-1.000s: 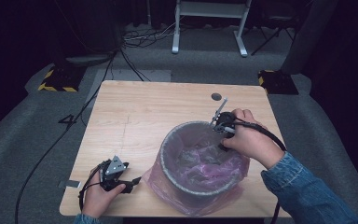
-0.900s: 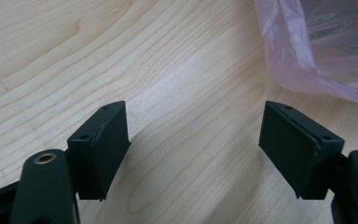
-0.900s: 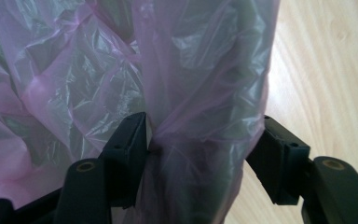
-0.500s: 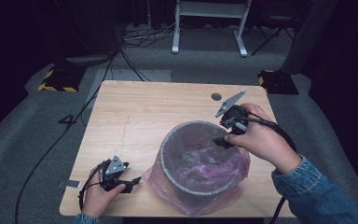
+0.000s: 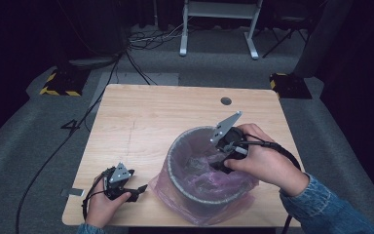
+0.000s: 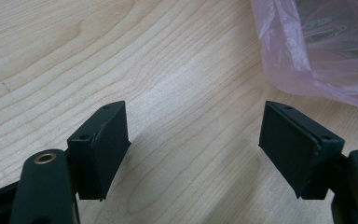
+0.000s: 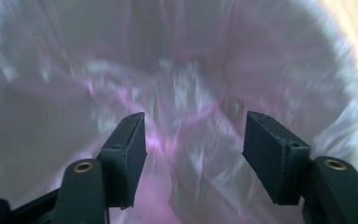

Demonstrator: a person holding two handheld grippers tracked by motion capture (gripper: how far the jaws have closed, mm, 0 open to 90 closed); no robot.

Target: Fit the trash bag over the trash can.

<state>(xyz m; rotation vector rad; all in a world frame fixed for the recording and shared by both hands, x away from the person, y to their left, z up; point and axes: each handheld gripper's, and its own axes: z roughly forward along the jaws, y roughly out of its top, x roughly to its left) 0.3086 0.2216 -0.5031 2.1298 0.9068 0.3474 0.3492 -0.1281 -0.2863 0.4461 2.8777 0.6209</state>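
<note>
Tabletop [image 5: 165, 117] bare apart from a round bin [image 5: 202, 178] near its front edge, lined with a crumpled pink bag [image 7: 182, 93]. Right claw [image 7: 193, 149] spread wide over the bin's mouth, empty. Left claw [image 6: 198, 149] wide, just beside the bag.

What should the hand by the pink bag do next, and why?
Probably lower the right gripper a little deeper into the bin and press the pink bag down. Its jaws stand open over crumpled plastic and hold nothing, and the liner looks bunched inside.
</note>
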